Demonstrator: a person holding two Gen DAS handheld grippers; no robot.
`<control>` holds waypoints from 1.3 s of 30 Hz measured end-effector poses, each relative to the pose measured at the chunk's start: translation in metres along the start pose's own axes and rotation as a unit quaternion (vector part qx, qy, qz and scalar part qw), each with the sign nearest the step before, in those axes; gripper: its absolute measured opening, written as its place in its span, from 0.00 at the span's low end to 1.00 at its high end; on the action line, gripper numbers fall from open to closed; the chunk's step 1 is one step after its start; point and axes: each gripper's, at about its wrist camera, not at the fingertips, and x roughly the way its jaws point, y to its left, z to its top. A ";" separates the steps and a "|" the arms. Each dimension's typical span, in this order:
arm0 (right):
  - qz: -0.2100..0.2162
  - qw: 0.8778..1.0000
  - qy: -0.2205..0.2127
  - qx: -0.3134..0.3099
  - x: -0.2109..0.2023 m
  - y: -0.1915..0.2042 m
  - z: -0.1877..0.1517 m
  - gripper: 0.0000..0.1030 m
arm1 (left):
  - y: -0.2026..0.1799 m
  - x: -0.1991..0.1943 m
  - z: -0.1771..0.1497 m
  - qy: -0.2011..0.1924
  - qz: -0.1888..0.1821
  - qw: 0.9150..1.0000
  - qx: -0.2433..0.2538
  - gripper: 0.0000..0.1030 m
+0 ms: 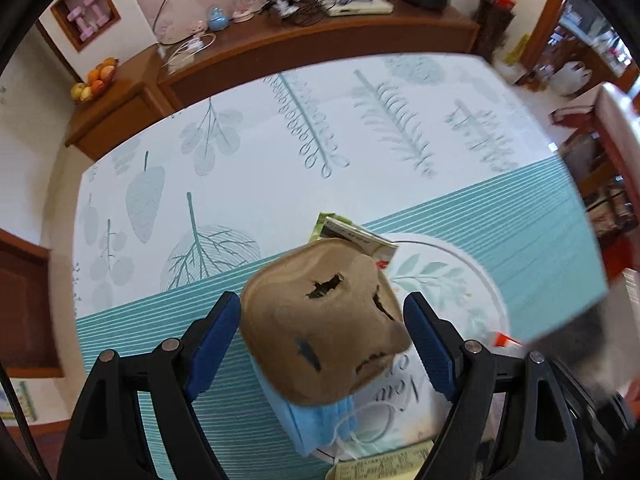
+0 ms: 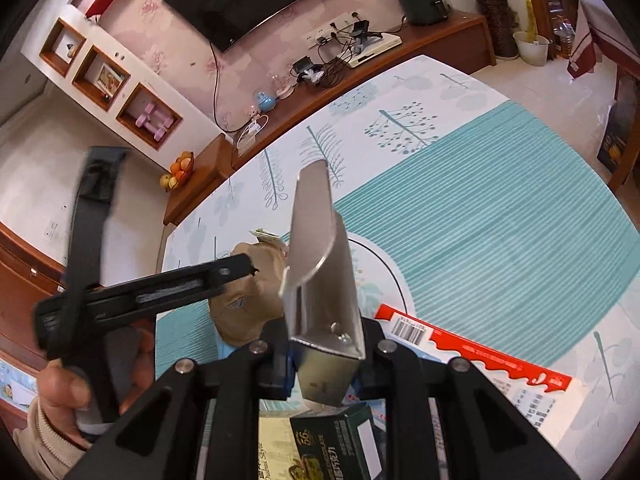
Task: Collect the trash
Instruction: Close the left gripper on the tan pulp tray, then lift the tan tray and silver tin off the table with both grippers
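Two grippers over a table with a teal leaf-print cloth [image 1: 460, 216], and there's a little heap of trash sitting on it. Left gripper [image 1: 322, 320] points steeply down with its blue pads [image 1: 216, 344] spread wide on either side of a crumpled brown pulp carton piece [image 1: 320, 320], the kind with torn holes in it; the left pad looks right up against the carton's edge and the right pad stands just clear, so it's straddling the thing, not squeezing it. Under the carton there's a folded blue face mask [image 1: 316, 424] with its white ear loops hanging out, and a small printed packet [image 1: 352, 236] pokes out from behind the far side. Right gripper [image 2: 324, 344] has its jaws pulled in close, pinching the base of a shiny metal scoop-like plate [image 2: 320, 264] that stands up tall in front of the lens. In that same view you can see the person's hand [image 2: 68, 392] with a cream sleeve cuff wrapped around the other gripper's handle at the left. Near the right gripper, a red-and-white wrapper [image 2: 472, 356] lies flat on the cloth and a dark green chocolate box [image 2: 332, 440] sits right below the jaws. Wooden sideboard [image 1: 304, 48] runs along the far wall.
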 end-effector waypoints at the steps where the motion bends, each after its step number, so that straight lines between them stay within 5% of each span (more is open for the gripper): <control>1: -0.001 1.000 0.000 0.000 -0.001 0.000 -0.001 0.19 | -0.003 0.005 0.000 0.004 0.007 1.000 0.000 0.80; 4: -0.003 1.000 0.002 -0.002 0.001 0.001 -0.003 0.19 | -0.006 0.017 -0.002 0.010 0.020 1.000 -0.005 0.78; 5: -0.002 1.000 0.005 -0.002 0.002 0.001 -0.004 0.19 | -0.006 0.018 -0.004 0.009 0.021 1.000 -0.008 0.70; 17: -0.006 1.000 0.003 -0.019 0.002 0.011 -0.011 0.19 | 0.026 -0.016 -0.025 -0.030 -0.012 0.999 -0.035 0.68; 27: 0.015 0.999 -0.030 -0.037 -0.039 0.031 -0.010 0.19 | 0.058 -0.100 -0.074 -0.115 -0.090 0.986 -0.080 0.68; 39: 0.071 0.994 -0.039 -0.073 -0.136 0.034 -0.057 0.19 | 0.036 -0.209 -0.184 -0.180 -0.057 0.978 -0.090 0.68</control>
